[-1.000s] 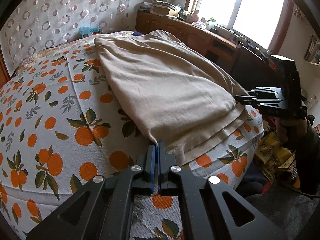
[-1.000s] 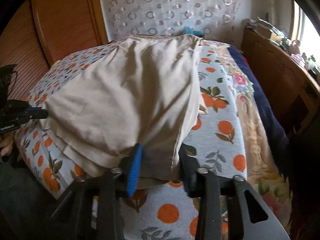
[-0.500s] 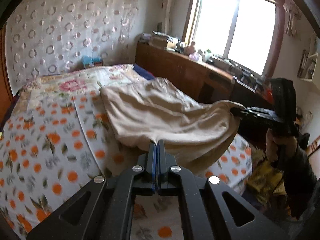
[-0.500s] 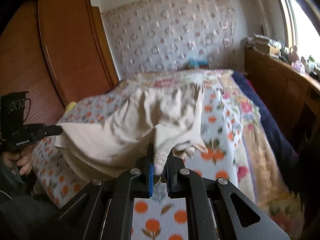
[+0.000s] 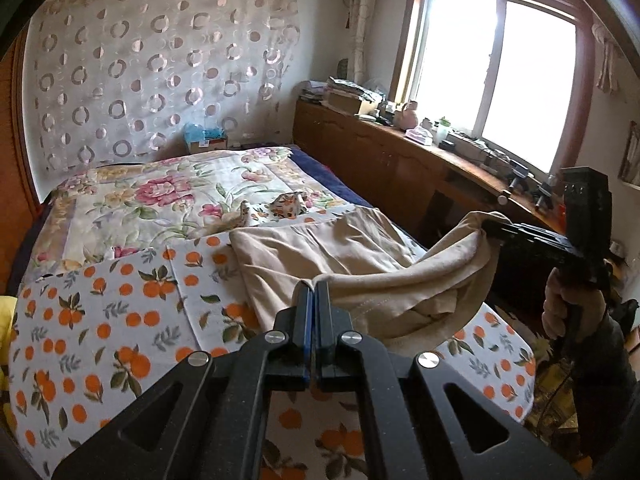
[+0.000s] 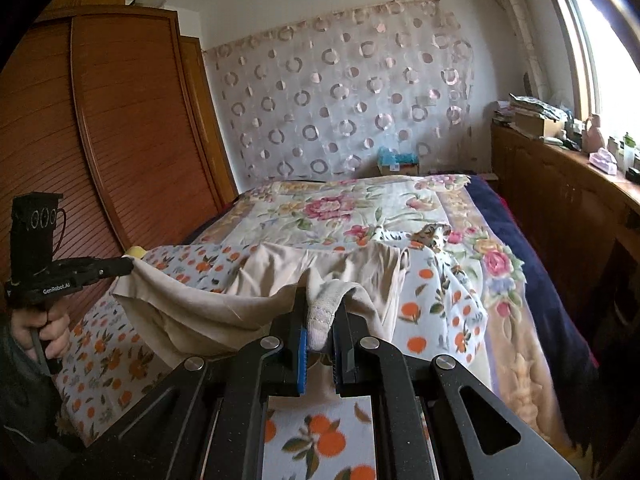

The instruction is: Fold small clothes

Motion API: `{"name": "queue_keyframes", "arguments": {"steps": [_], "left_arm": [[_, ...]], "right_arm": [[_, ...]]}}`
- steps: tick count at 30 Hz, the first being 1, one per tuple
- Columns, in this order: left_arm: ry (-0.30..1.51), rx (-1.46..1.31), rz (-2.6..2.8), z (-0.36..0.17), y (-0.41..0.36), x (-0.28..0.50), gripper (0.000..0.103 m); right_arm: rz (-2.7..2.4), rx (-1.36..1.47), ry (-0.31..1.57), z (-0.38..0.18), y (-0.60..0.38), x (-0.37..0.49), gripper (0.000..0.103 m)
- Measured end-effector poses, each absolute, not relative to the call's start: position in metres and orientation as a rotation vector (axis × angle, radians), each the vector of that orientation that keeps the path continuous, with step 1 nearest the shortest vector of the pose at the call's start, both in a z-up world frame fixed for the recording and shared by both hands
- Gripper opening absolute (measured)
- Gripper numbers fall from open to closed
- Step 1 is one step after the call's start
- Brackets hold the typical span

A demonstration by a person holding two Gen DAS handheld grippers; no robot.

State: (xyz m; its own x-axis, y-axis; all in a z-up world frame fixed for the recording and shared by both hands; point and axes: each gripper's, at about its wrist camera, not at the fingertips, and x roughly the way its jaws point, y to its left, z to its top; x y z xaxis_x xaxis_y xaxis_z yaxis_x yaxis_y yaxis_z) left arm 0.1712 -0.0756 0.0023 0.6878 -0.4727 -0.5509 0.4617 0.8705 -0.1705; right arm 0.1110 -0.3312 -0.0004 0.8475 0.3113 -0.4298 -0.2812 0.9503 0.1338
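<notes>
A beige garment [image 5: 320, 256] lies on the bed with its near edge lifted. My left gripper [image 5: 314, 292] is shut on one near corner of it. My right gripper [image 6: 320, 320] is shut on the other near corner, where a ribbed hem shows between the jaws. In the left wrist view the right gripper [image 5: 492, 228] holds the cloth raised at the right. In the right wrist view the left gripper [image 6: 124, 266] holds it at the left. The cloth [image 6: 240, 292] sags between the two grippers, and its far part rests on the bed.
The bed has an orange-print cover [image 5: 100, 320] near me and a floral quilt [image 5: 160, 192] further back. A small patterned cloth [image 5: 288, 204] lies on the quilt. A wooden cabinet [image 5: 400, 160] with clutter runs along the right, and a wooden wardrobe [image 6: 120, 140] stands at the left.
The right gripper closed on the garment's corner. Both grippers rose and drew back, lifting the near edge off the bed, so the cloth now hangs between them.
</notes>
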Motion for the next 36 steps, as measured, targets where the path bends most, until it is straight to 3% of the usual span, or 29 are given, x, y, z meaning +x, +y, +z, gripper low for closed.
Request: {"name": "queue_keyframes", "arguments": {"steps": [28,32,33,34,35,36], "left_arm": [[0.777,0.008,-0.41,-0.039,-0.083,0.345,0.001],[0.787,-0.007,-0.418,-0.043,-0.078,0.346,0.002],[0.788,-0.005,-0.423,-0.043,-0.078,0.345,0.005],[0.793,0.004,-0.424,-0.044,-0.077,0.342,0.019],[0.794,0.006,-0.426,-0.045,-0.075,0.34,0.038],[0.794,0.006,-0.436,-0.047,-0.073,0.336,0.042]], "right_arm": [[0.276,-0.001,0.613,-0.011,-0.324,0.283,0.01],[0.256,-0.021,0.614,-0.006,-0.319,0.286,0.019],[0.234,-0.033,0.608,-0.002,-0.319,0.282,0.029],[0.217,-0.039,0.6,0.0,-0.319,0.279,0.043],[0.205,-0.039,0.59,0.003,-0.32,0.274,0.047],[0.208,-0.037,0.586,0.005,-0.321,0.269,0.047]]}}
